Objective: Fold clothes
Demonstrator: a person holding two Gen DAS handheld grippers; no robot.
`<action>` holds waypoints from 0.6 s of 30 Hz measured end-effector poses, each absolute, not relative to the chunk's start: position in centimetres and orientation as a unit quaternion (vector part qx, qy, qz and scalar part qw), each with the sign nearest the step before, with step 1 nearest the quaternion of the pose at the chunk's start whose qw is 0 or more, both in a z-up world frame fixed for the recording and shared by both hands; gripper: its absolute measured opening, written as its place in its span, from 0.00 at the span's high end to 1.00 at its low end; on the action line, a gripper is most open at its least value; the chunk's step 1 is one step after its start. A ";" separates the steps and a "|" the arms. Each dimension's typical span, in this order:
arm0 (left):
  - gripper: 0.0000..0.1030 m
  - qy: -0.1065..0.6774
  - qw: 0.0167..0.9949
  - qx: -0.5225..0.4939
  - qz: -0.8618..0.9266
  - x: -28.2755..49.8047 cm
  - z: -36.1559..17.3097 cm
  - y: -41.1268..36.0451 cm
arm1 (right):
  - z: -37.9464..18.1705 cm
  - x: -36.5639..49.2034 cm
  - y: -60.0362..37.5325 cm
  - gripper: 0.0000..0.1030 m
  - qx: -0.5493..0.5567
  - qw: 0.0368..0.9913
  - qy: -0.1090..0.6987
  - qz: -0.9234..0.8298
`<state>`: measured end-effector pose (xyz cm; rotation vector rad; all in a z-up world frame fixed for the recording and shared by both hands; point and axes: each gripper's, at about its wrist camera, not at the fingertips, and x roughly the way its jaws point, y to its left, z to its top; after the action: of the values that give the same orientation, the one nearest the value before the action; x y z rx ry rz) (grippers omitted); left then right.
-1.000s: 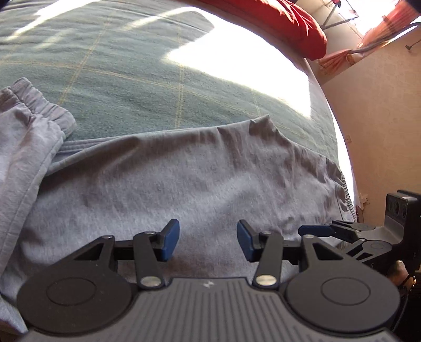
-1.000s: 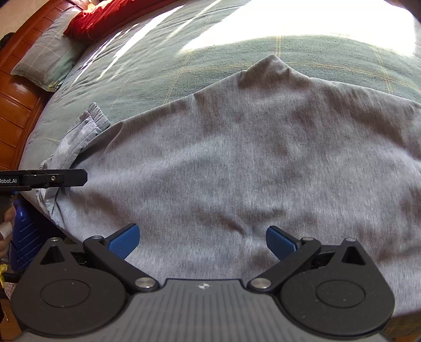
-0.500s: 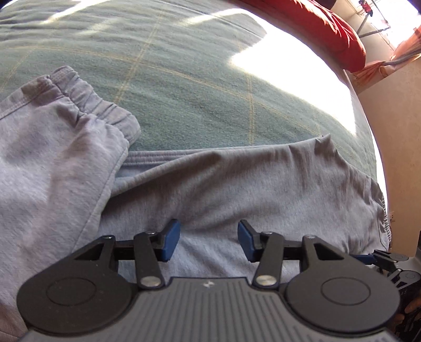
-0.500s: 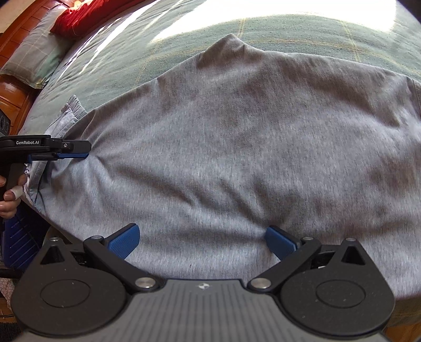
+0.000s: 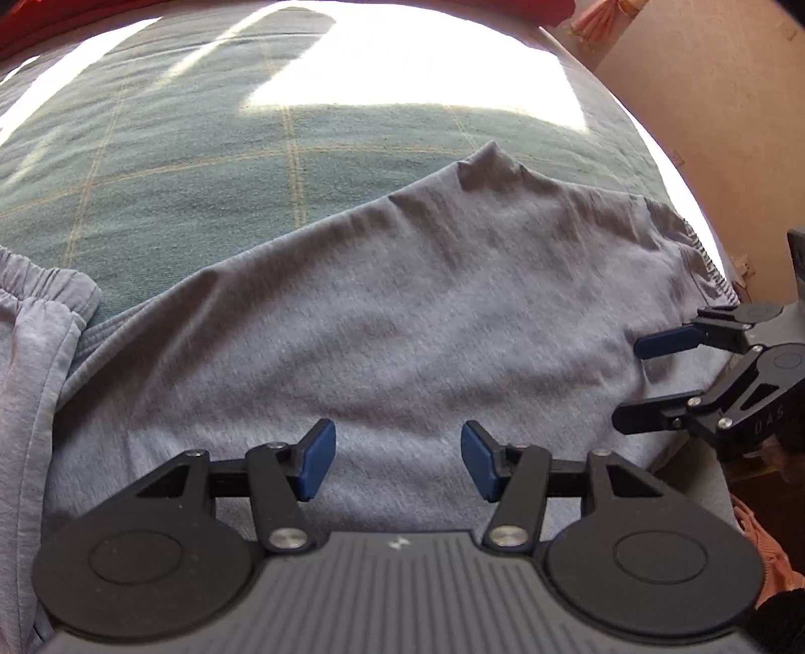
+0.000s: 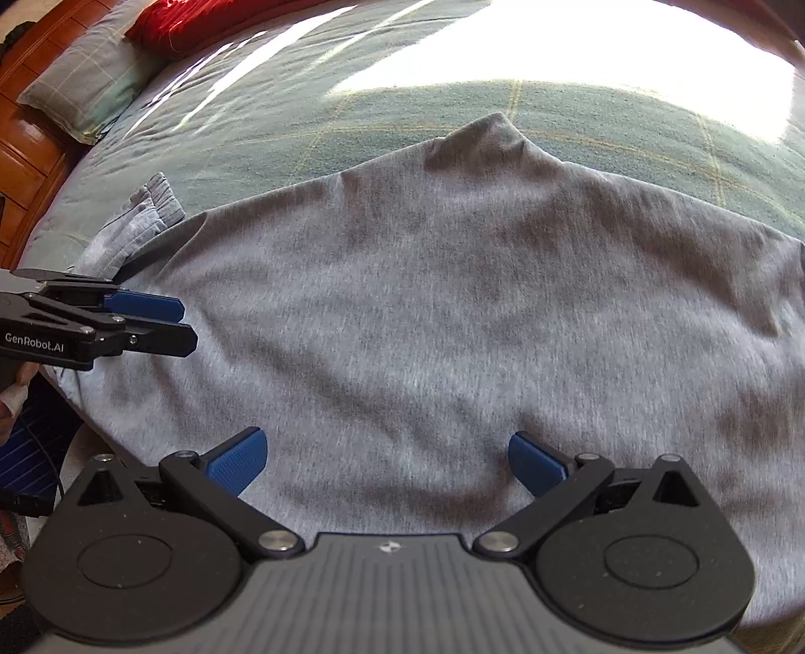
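A grey garment point(image 6: 427, 312) lies spread across the near part of a green plaid bedspread point(image 6: 312, 95), one corner peaked toward the far side, an elastic cuff point(image 5: 40, 281) bunched at its left end. The left gripper point(image 5: 393, 460) hangs over the garment's near left portion, its blue pads point(image 5: 316, 465) apart and opening, only flat cloth below the gap and nothing pinched. The right gripper point(image 6: 387, 460) hovers over the garment's near middle with jaws spread wide, gripping nothing. Sunlight point(image 6: 604, 45) glares across the bed's far side. A red pillow point(image 6: 201, 20) and a plaid pillow point(image 6: 85, 90) rest at the far left, against a wooden headboard point(image 6: 25, 151).
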<state>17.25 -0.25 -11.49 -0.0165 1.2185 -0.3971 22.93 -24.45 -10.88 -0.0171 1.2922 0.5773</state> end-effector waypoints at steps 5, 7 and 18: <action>0.45 0.556 0.818 0.018 -0.146 16.6 -12.1 2.3 | -10.6 22.8 -28.8 0.00 0.031 0.777 0.595 0.202; 0.45 0.558 0.823 0.021 -0.103 16.8 -11.4 3.4 | -10.3 22.7 -30.7 0.00 0.045 0.788 0.591 0.167; 0.37 0.555 0.809 0.028 -0.190 12.0 -9.6 -0.7 | -12.1 21.5 -32.5 0.00 0.123 0.803 0.578 0.079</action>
<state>12.04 -0.69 -9.59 0.0589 1.1863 -0.4060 21.47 -32.50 -12.11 0.2638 1.2396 0.1684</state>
